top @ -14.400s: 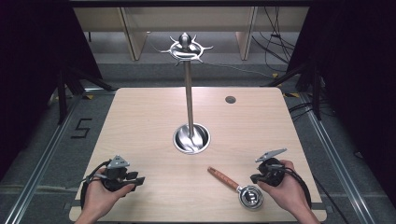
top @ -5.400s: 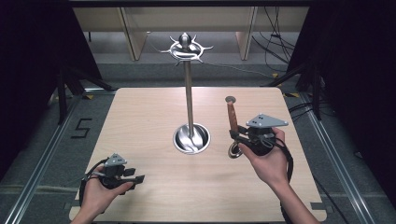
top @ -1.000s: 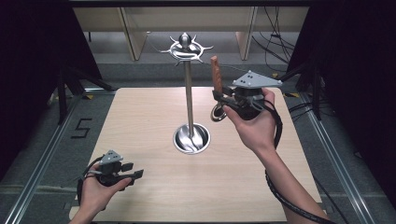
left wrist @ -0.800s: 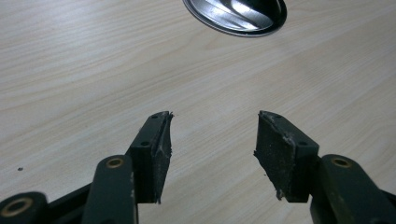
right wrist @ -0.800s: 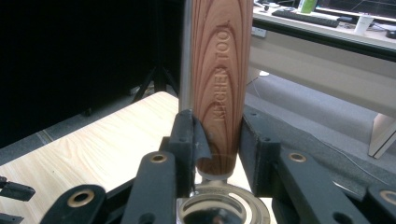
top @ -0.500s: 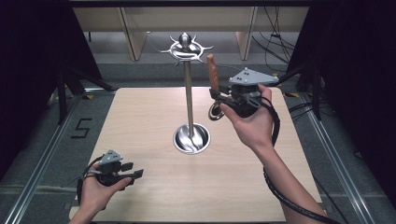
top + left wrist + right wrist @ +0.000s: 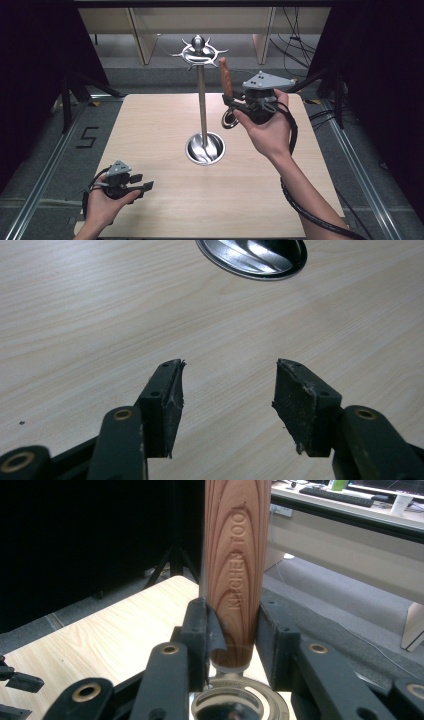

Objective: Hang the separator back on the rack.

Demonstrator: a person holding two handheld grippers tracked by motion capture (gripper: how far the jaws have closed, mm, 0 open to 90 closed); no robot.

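Wooden table point(image 7: 150, 130) carried a tall chrome utensil stand point(image 7: 202, 95) at centre: round dished base point(image 7: 205, 148), upright pole, ring of hooks point(image 7: 199, 50) at top. All hooks appeared bare, and the base dish held nothing that could be made out.

Right gripper point(image 7: 235, 102) was raised above the table's far right part, just beside the stand's upper pole. Its jaws were clamped on a wooden-handled kitchen tool point(image 7: 226, 82), handle upright, metal ring end point(image 7: 229, 120) hanging below the jaws. In the right gripper view the pads pressed both sides of the handle point(image 7: 235, 575) near its lower end.

Left gripper point(image 7: 142, 186) rested low at the near left edge, jaws spread apart with nothing between them.

Judgement: pick-up and lift done; tool close to hook height but not hung. Remaining: bring it onto a hook and release.
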